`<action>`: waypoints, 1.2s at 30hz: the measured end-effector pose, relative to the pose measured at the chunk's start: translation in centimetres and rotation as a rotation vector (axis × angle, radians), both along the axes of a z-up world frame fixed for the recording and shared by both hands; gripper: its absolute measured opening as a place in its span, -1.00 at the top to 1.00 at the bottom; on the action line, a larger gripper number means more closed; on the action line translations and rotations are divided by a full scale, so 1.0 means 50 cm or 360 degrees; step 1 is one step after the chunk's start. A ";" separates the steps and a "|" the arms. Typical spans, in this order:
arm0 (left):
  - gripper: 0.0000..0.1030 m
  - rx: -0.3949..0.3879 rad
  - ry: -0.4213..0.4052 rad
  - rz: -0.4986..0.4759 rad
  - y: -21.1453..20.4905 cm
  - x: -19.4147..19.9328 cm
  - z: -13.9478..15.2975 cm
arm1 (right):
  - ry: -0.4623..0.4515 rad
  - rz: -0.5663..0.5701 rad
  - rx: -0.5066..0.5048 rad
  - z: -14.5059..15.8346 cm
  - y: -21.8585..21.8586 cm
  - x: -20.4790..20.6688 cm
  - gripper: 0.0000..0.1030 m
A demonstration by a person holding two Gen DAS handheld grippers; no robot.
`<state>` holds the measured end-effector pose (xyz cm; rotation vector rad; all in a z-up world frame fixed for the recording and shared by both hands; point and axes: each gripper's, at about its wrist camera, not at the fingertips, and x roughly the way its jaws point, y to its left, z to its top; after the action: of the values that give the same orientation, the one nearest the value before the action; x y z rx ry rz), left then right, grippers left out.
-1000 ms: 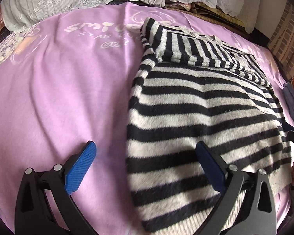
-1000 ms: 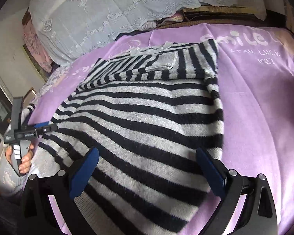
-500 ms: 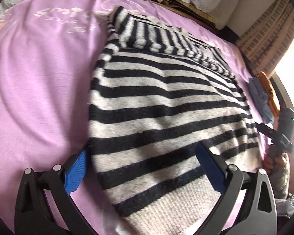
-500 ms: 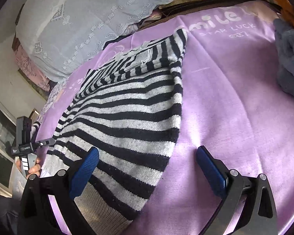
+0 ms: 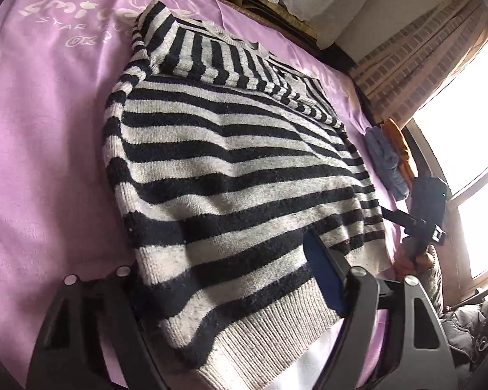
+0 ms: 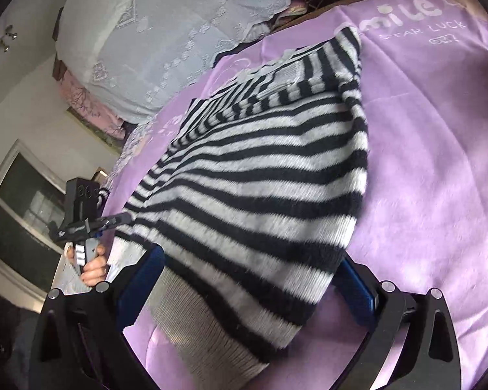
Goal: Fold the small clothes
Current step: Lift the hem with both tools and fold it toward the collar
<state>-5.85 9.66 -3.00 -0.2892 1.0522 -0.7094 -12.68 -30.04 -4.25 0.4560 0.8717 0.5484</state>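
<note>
1. Looking along the left tool [image 5: 224, 295], I see the striped sweater [image 5: 231, 162] lying on the bed, on its purple bedspread [image 5: 42, 130], sleeves folded in across the top so the body makes a neat block. The tool's jaws have just been closing around the near left corner of the ribbed hem; the cloth sits between them, but I cannot tell whether the pads press it yet, since the left pad is hidden under the knit. Left of the sweater the bedspread gives open room. To the right, a folded blue garment [image 5: 385, 162] lies near the bed's edge, with the right tool [image 5: 403, 217] just off the hem.

2. From the right tool [image 6: 250, 289], the jaws stand apart, straddling the hem's right corner, seemingly to lift both corners together. Bare bedspread [image 6: 432, 162] spreads to the right. The left tool [image 6: 110, 222] waits at the far corner, the bed's edge just behind it.
</note>
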 end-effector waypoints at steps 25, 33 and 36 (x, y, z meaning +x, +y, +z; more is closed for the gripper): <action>0.23 -0.0003 -0.0026 0.0002 0.010 -0.005 0.010 | 0.0093 -0.0024 0.0006 -0.024 0.001 0.001 0.14; 0.46 -0.0013 -0.0013 0.0014 0.017 -0.010 0.006 | 0.0049 -0.0061 -0.0018 -0.020 0.015 -0.008 0.62; 0.56 -0.0116 -0.0103 0.0038 0.037 -0.015 0.039 | -0.0010 -0.0077 0.0024 -0.002 0.011 -0.008 0.71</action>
<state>-6.58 11.49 -1.05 -0.3386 0.9615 -0.7321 -13.05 -29.48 -4.33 0.4877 0.8486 0.5120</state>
